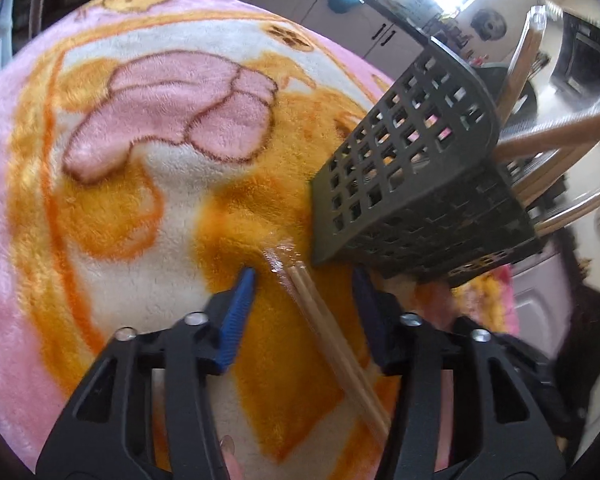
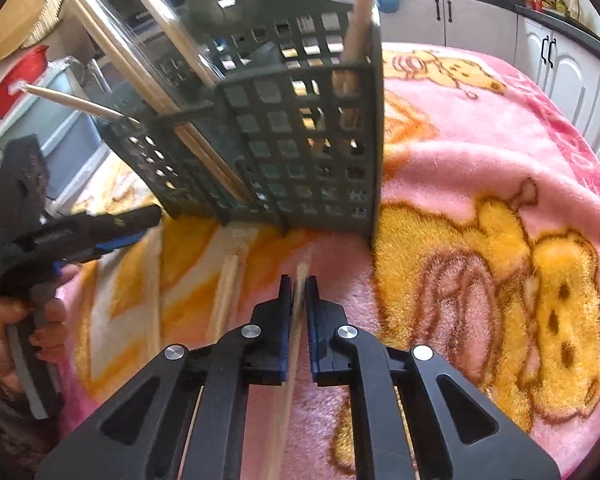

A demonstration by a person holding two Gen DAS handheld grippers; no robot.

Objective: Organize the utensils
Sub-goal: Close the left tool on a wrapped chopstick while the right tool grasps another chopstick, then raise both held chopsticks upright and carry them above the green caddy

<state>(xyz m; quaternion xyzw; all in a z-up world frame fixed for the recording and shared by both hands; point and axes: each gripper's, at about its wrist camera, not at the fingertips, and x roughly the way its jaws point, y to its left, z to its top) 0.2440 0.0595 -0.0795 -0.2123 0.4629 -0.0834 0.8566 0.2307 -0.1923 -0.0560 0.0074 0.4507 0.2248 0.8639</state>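
Two sets of tongs worked below the black utensil caddy (image 2: 284, 120): our right tongs (image 2: 299, 284) were pinched shut on a wrapped chopstick pair (image 2: 296, 344) at six o'clock of it, while our left tongs (image 1: 304, 280) stood part open around another pair (image 1: 332, 336) lying loose on the fleece blanket (image 1: 140, 200), pads not touching. We judged the slick wrapper could slip the right grip. Only the right view showed the person's hand (image 2: 32, 332).

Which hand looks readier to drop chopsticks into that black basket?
Probably the right. The right gripper is already shut on wrapped chopsticks before the basket. The left gripper is open; its chopsticks lie loose on the blanket.
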